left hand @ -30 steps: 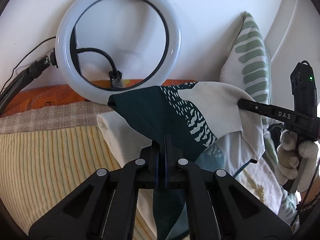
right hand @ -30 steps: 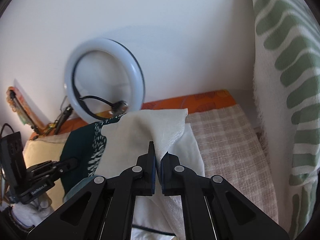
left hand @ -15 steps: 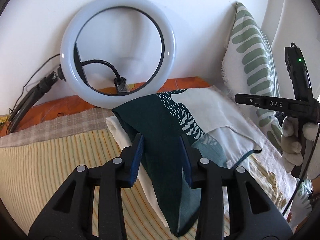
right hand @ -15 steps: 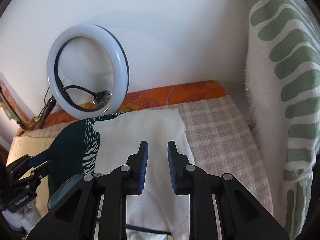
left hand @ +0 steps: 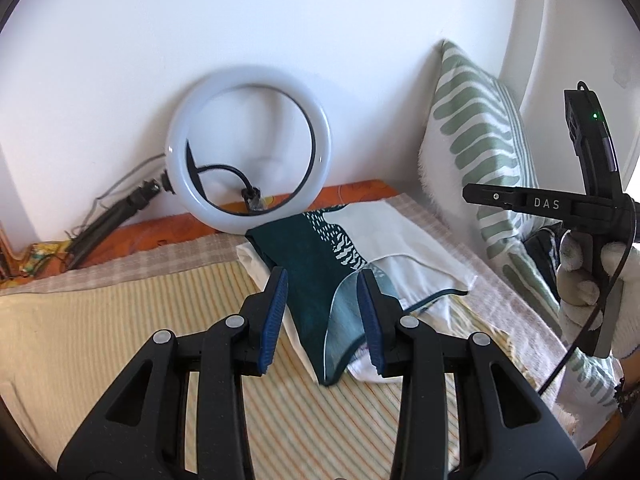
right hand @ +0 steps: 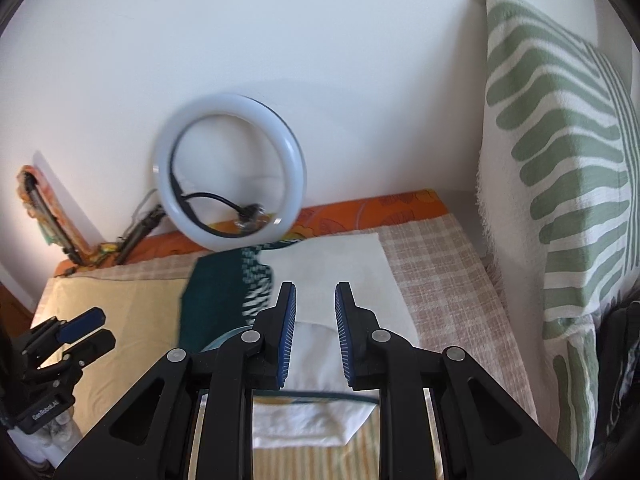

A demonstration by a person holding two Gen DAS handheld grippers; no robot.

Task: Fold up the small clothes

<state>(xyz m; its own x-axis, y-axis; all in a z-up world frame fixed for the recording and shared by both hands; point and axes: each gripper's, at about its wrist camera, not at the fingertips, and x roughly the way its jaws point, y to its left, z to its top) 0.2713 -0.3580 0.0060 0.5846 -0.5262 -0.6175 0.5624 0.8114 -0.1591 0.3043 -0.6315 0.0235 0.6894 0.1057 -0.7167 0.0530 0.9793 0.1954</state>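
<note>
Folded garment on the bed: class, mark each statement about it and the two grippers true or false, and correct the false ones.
1. The left gripper is clamped on the garment. False: its jaws stand open and press on nothing.
2. The garment is part dark green, part white. True.
3. The ring light leans against the wall behind the garment. True.
4. The right gripper holds a corner of the garment in the air. False: its jaws are apart and empty, and the garment lies on the bed.
5. The leaf-pattern pillow lies flat under the garment. False: it stands upright at the right side.
</note>
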